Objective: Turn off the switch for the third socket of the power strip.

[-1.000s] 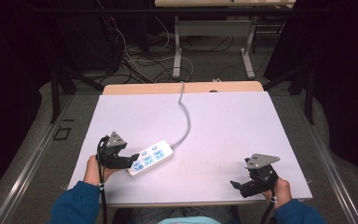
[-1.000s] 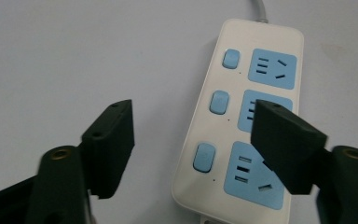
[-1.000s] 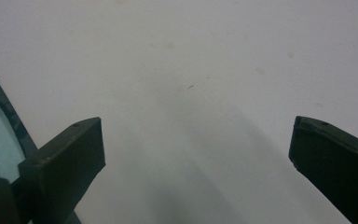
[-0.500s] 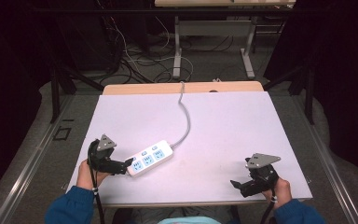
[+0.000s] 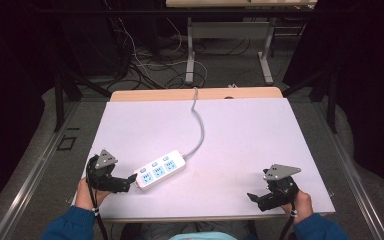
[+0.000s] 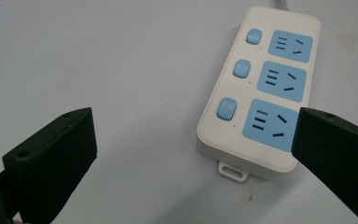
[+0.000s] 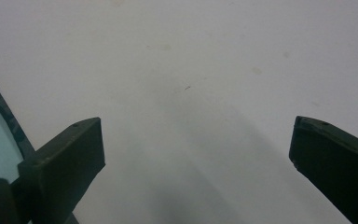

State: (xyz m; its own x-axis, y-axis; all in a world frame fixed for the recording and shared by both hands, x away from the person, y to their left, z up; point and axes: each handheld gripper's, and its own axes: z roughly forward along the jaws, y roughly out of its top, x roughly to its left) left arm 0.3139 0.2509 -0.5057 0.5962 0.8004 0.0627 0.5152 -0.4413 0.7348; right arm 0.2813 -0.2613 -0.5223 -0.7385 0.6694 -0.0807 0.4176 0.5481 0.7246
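Observation:
A white power strip [image 5: 160, 171] with three blue sockets and three blue switches lies flat on the white table [image 5: 260, 140]. Its grey cable [image 5: 200, 125] runs off over the far edge. My left gripper [image 5: 129, 181] sits just left of the strip's near end, pointing at it. In the left gripper view the strip [image 6: 261, 93] lies ahead, and my left gripper [image 6: 191, 126] is open, its jaws having just opened wide with nothing between them. My right gripper [image 5: 254, 197] rests open near the front right edge, over bare table [image 7: 196, 70].
A wooden strip [image 5: 155, 95] borders the table's far edge. Beyond it are a desk frame [image 5: 190, 55] and tangled cables [image 5: 145, 65] on the floor. Blue sleeves [image 5: 70, 225] come in at the bottom edge.
My left gripper has drawn back to the left, away from the strip's near end, and its jaws stand wider. The strip and the right gripper have not moved.

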